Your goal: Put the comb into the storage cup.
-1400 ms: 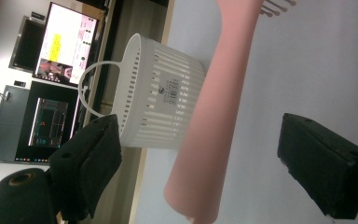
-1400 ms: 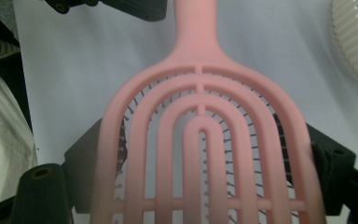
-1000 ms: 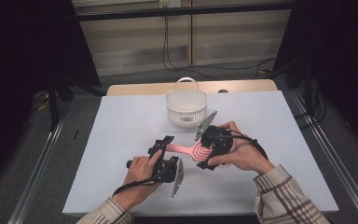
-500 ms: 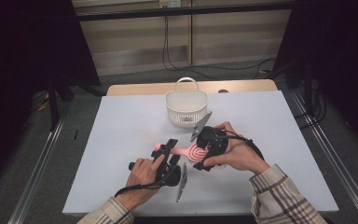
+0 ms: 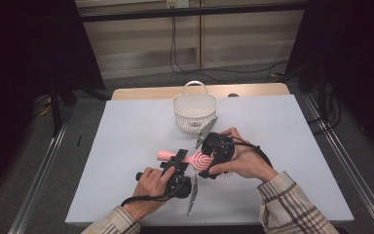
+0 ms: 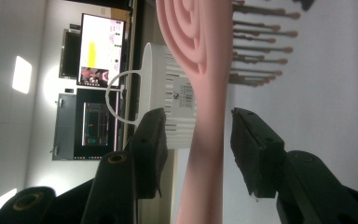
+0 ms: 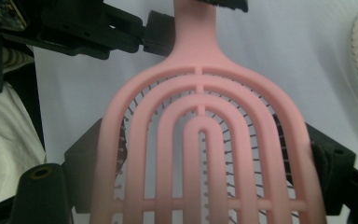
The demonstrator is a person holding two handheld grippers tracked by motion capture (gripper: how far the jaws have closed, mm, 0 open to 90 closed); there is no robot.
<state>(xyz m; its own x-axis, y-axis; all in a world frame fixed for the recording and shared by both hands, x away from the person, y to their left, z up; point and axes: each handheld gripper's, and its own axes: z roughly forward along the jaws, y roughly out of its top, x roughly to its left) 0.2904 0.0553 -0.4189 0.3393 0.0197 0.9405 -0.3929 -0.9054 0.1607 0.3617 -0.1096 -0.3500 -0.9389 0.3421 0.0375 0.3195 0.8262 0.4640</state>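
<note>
brush (image 5: 197, 158): pink, mid-table, 6 o'clock of basket (image 5: 195, 113) | right gripper (image 5: 213, 163): clamps brush head, unchanged | left gripper (image 5: 179, 163): jaws just closing around handle, gaps remain, moved toward 1 o'clock

Pink plastic hairbrush (image 5: 195, 160) with a vented, arch-ribbed head and thin dark bristles tipped with small balls. Held off the white tabletop (image 5: 126, 131), near its middle, in front of the white basket (image 5: 195, 113). Head gripped at both edges, slim handle pointing left, bristles facing down.
</note>
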